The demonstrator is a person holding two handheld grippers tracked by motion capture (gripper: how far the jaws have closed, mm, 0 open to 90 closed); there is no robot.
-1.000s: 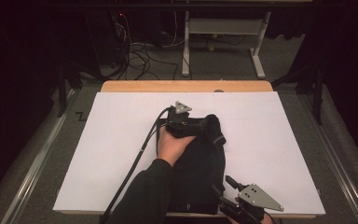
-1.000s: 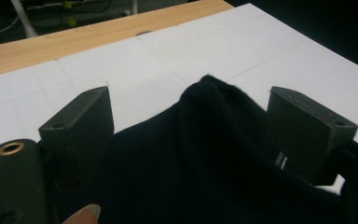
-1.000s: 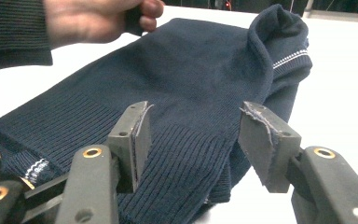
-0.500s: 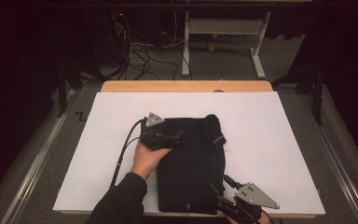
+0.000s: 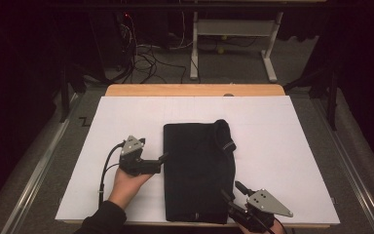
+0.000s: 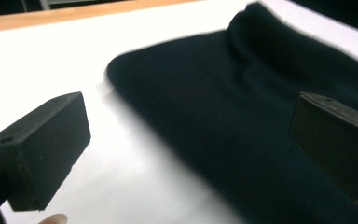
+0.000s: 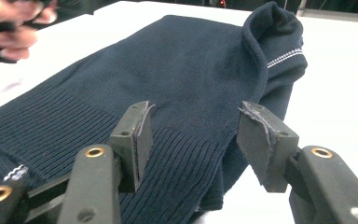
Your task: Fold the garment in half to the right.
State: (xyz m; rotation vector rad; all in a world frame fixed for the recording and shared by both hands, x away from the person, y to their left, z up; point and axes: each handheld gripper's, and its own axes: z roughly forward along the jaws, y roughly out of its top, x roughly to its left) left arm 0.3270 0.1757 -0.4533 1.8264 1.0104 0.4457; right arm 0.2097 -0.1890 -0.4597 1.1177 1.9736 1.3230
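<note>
A folded dark navy sweater (image 5: 197, 170) lies flat in the middle of the white table, its collar bulging at the far right corner. My left gripper (image 5: 161, 163) rests just left of the sweater, pointing at its side edge. Its jaws have just been opening and stand wide, nothing held; the sweater (image 6: 242, 116) lies beyond them past my left gripper (image 6: 191, 140). My right gripper (image 5: 230, 189) hovers at the near right corner, jaws partly apart over the ribbed hem (image 7: 177, 177) without pressing it. In that view my right gripper (image 7: 193, 126) straddles the sweater's (image 7: 177, 70) edge.
The white sheet (image 5: 297, 146) covers the table, with a wooden strip (image 5: 195, 90) along the far edge. Bare white surface lies on both sides of the sweater. Beyond the table stand a desk frame (image 5: 233, 48) and floor cables (image 5: 141, 53). The other hand (image 7: 9, 28) appears far left.
My left hand has left the sweater's far end and come left and nearer, down beside its left edge. The sweater now lies uncovered. The right gripper has stayed put.
</note>
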